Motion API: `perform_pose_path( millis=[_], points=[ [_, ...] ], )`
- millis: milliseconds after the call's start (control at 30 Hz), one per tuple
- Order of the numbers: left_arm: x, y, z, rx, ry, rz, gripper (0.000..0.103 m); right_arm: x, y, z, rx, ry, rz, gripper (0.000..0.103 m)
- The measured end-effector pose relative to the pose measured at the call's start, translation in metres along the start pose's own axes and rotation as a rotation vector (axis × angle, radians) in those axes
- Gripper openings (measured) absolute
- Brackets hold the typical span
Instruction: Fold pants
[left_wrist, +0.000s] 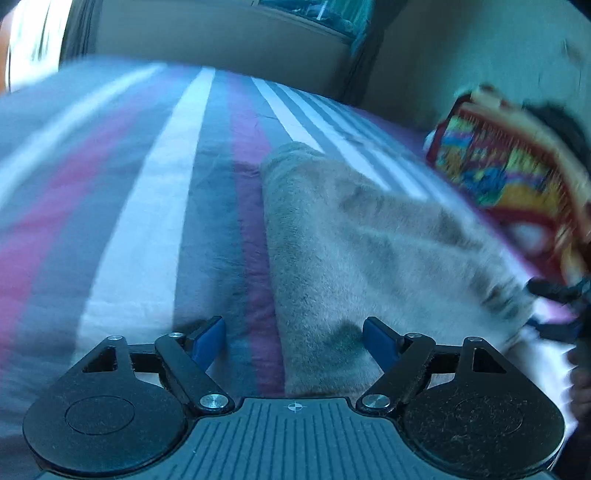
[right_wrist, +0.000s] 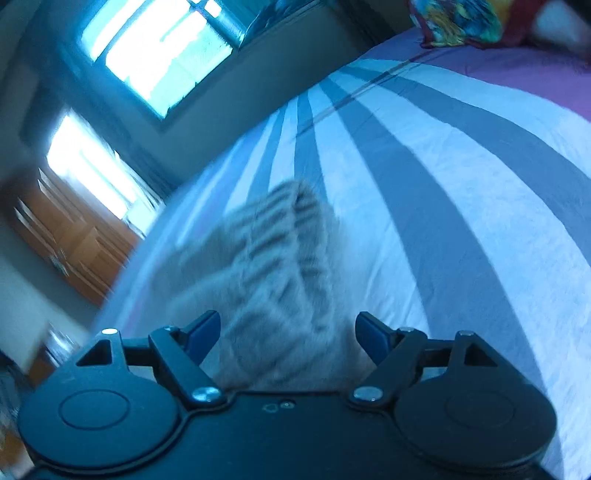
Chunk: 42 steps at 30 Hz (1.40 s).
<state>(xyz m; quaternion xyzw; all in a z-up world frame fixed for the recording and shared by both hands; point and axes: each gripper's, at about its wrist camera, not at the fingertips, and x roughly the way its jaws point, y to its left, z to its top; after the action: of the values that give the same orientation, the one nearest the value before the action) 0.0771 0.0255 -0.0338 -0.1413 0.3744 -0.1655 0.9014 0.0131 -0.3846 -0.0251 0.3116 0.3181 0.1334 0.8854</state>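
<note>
Pants are fuzzy matt grey fleece cloth with a ribbed waistband, bed sheet smooth striped woven cloth, left gripper and right gripper matt black plastic with shiny metal pins, fingers smooth blue plastic, cabinet varnished wood.

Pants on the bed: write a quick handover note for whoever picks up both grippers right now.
Left gripper: open, holding nothing, over the near end of the grey pants.
Right gripper: open, empty, the ribbed end of the pants just ahead.
The pants lie as a long strip on the striped bedsheet; the colourful pillow lies beyond.
Done: seemingly folded lengthwise.
Left: probably the crosswise fold.
</note>
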Motion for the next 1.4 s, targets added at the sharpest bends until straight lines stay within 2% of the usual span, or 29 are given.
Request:
perform_pose_path(
  millis=[100,233,300,367,433,500,733,800,867,900,1000,1133,1300,1367,1400],
  points=[
    [0.004,0.030,0.006,-0.140,0.022,-0.158,0.080,0.000,-0.027,0.014,0.126,0.004,0.062,0.081],
    [0.020,0.069,0.010,-0.314,0.052,-0.370,0.080,0.013,-0.052,0.026,0.195,0.089,0.148,0.080],
    [0.031,0.079,0.010,-0.340,0.074,-0.437,0.072,0.020,-0.054,0.030,0.180,0.136,0.192,0.080],
    [0.044,0.084,0.012,-0.346,0.107,-0.472,0.054,0.030,-0.054,0.030,0.168,0.194,0.241,0.080],
    [0.056,0.088,0.013,-0.366,0.136,-0.507,0.044,0.039,-0.052,0.032,0.144,0.226,0.266,0.080],
    [0.065,0.088,0.013,-0.376,0.157,-0.551,0.044,0.045,-0.050,0.034,0.117,0.241,0.272,0.078],
    [0.097,0.068,0.014,-0.423,0.165,-0.647,0.044,0.061,-0.045,0.038,0.112,0.249,0.301,0.076],
    [0.104,0.064,0.013,-0.440,0.159,-0.657,0.039,0.071,-0.046,0.041,0.115,0.270,0.322,0.075],
    [0.106,0.058,0.014,-0.423,0.161,-0.656,0.034,0.079,-0.044,0.044,0.096,0.288,0.323,0.068],
    [0.106,0.056,0.015,-0.416,0.163,-0.649,0.033,0.082,-0.041,0.045,0.088,0.297,0.314,0.060],
    [0.102,0.051,0.016,-0.406,0.164,-0.675,0.033,0.082,-0.041,0.049,0.083,0.313,0.315,0.052],
    [0.110,0.053,0.017,-0.394,0.179,-0.636,0.033,0.074,-0.045,0.051,0.068,0.334,0.326,0.052],
    [0.114,0.041,0.024,-0.335,0.167,-0.598,0.028,0.089,-0.036,0.051,0.048,0.336,0.322,0.059],
    [0.111,0.037,0.026,-0.312,0.150,-0.586,0.025,0.094,-0.032,0.053,0.024,0.361,0.336,0.056],
    [0.109,0.035,0.027,-0.304,0.141,-0.581,0.025,0.096,-0.033,0.055,0.019,0.372,0.337,0.050]
  ],
)
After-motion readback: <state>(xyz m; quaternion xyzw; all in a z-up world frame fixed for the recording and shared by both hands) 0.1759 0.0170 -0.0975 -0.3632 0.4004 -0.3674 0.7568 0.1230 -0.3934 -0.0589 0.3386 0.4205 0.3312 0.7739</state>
